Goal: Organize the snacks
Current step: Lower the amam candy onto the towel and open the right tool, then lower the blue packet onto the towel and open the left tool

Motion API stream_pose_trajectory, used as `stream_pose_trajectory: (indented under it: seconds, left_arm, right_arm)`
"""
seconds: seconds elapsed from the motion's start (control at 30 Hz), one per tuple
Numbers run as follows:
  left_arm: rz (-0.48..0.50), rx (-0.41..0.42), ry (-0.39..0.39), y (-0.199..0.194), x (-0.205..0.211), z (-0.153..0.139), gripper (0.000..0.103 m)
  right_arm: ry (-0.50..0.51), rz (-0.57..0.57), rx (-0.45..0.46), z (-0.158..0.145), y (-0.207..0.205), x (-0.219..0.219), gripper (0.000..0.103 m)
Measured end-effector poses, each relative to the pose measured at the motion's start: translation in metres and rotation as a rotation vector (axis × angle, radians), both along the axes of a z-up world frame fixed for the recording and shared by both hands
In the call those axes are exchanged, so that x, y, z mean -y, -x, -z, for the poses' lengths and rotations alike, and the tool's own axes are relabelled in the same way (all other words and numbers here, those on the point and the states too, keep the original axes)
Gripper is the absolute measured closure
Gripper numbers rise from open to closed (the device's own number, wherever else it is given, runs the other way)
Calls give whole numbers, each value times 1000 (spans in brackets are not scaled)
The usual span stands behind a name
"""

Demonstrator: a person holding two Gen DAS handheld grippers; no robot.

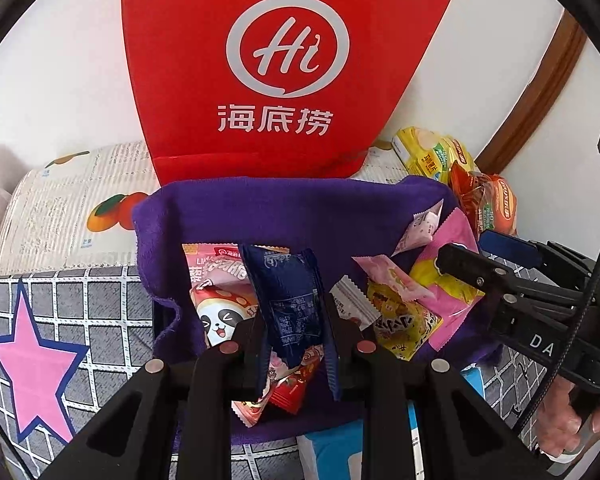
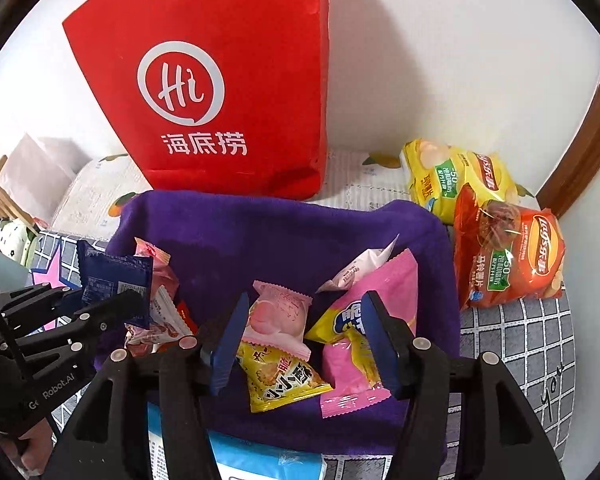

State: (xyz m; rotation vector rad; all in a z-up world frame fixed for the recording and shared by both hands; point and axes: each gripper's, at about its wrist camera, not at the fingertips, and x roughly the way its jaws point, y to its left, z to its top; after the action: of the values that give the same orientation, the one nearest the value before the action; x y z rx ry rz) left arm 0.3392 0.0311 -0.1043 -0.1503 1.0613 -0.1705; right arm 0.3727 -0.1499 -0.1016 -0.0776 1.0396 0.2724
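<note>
Left gripper [image 1: 294, 332] raised over purple cloth [image 1: 260, 208], clamped on dark blue packet [image 1: 290, 300]. Right gripper [image 2: 300, 344] low, jaws wide, straddling pink peach packet [image 2: 278, 320] and yellow snack [image 2: 280, 376]. Only right wrist view shows orange chip bag [image 2: 512, 260] fully.

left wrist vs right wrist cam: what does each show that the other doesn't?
Left wrist only: the panda snack packet, and the left gripper seen along its own fingers, shut on the navy snack packet.

Right wrist only: the full orange chip bag, and the open right gripper over the pink peach packet.

Both: red paper bag, purple towel, yellow chip bag.
</note>
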Motion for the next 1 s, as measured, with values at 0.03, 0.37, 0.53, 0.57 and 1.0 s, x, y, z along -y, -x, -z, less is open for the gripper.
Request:
stream_pose_trajectory:
  seconds: [0.03, 0.37, 0.53, 0.57, 1.0]
  left_arm:
    - [1, -1, 0, 0, 0, 0, 82]
    - [8, -6, 14, 0, -2, 0, 78]
    - [13, 3, 10, 0, -1, -2, 63]
    - [14, 6, 8, 1, 0, -3, 62]
    - [5, 49, 22, 4, -2, -14, 45]
  right_arm:
    - [0, 0, -1, 0, 0, 0, 45]
    - [9, -8, -1, 1, 1, -2, 45]
    - [12, -18, 1, 1, 2, -4, 45]
    - [13, -20, 0, 1, 2, -4, 45]
    - [10, -13, 17, -7, 4, -1, 45]
